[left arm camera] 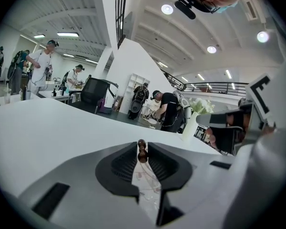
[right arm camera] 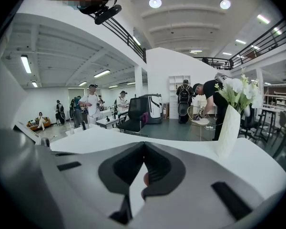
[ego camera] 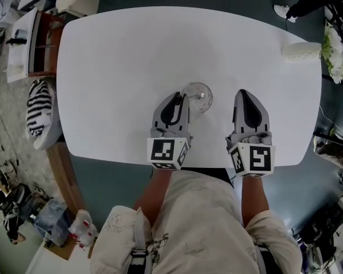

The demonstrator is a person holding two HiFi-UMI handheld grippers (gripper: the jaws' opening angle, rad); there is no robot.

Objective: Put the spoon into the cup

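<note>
A clear glass cup (ego camera: 199, 93) stands on the white table (ego camera: 131, 67) near its front edge. My left gripper (ego camera: 180, 98) reaches to the cup's left rim. In the left gripper view its jaws (left arm camera: 142, 150) are nearly together, and the spoon's thin handle, ending in brown beads (left arm camera: 142, 155), stands upright between the tips and touches them. The clear glass (left arm camera: 146, 181) shows through the gap below. The spoon's bowl is hidden. My right gripper (ego camera: 244, 94) rests to the right of the cup, apart from it, its jaws (right arm camera: 143, 146) shut with nothing between them.
A white vase (ego camera: 300, 51) with white flowers (ego camera: 338, 55) stands at the table's far right edge; it also shows in the right gripper view (right arm camera: 227, 132). A chair with a striped cloth (ego camera: 39, 109) sits at the table's left. People stand in the room beyond.
</note>
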